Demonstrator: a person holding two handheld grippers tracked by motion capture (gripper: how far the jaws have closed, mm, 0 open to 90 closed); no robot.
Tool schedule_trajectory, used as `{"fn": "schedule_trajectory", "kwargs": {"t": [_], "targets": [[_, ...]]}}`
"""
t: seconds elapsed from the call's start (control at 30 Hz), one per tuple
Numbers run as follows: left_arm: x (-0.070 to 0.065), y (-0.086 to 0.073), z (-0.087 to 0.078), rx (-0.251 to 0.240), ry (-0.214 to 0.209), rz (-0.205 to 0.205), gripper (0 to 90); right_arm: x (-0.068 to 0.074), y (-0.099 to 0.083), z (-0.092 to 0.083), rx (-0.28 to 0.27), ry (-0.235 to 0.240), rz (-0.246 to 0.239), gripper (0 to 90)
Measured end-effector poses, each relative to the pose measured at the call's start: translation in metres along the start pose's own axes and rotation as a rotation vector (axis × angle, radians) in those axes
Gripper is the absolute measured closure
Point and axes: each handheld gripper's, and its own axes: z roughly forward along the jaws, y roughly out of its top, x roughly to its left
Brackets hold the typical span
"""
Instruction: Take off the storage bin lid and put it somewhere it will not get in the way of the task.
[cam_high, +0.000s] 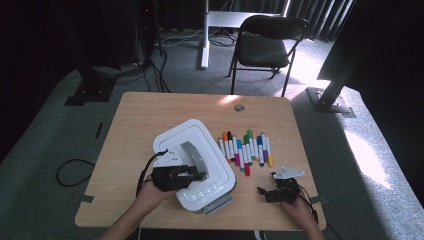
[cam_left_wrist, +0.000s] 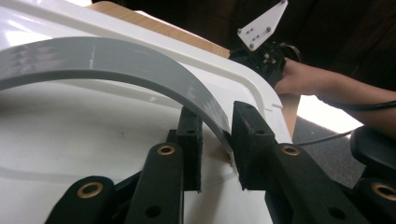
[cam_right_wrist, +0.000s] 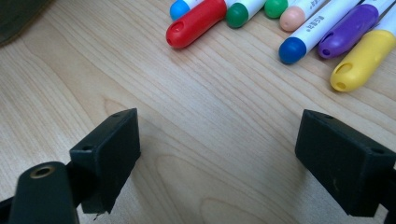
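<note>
Grey handle (cam_left_wrist: 140, 70) arches over the white case (cam_high: 220, 172), which lies left of centre on the table (cam_high: 150, 115), its near corner close to the front edge. Left gripper (cam_left_wrist: 217, 140) clamps the handle's end between its pads. Right gripper (cam_right_wrist: 217, 158) gapes wide over bare wood, nothing between its jaws. Markers (cam_high: 245, 147) lie just right of the case; the right gripper view shows their caps close up. Far half of the table is free.

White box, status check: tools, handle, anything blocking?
Left tool shut on grey handle of white box. Right tool open, empty, over bare table. Markers lying beside box, right side, clear of it.
</note>
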Motion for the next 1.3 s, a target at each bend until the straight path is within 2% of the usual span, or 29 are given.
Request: {"fn": "schedule_trajectory", "kwargs": {"t": [0.13,0.37,0.6,0.67,0.93,1.2,1.3], "targets": [[-0.003,0.002,-0.007,-0.017,-0.009,0.003,78.4,0.0,0.0,0.0,-0.001,-0.001,-0.001,13.6],[-0.008,0.007,-0.02,-0.037,0.0,0.035,81.9,0.0,0.0,0.0,0.0,0.0,-0.001,13.6],[-0.007,0.007,-0.039,-0.071,0.013,0.042,87.0,0.0,0.0,0.0,-0.001,0.0,0.0,13.6],[-0.008,0.007,-0.044,-0.062,0.039,0.064,87.9,0.0,0.0,0.0,0.0,0.0,-0.001,13.7],[-0.003,-0.005,-0.061,-0.039,0.065,0.069,87.9,0.0,0.0,0.0,-0.001,0.0,-0.001,13.7],[0.003,-0.014,-0.073,-0.032,0.102,0.056,88.0,0.0,0.0,0.0,0.0,-0.001,-0.001,13.6],[0.008,-0.02,-0.084,-0.025,0.122,0.045,88.0,0.0,0.0,0.0,0.0,-0.002,0.003,13.7]]}}
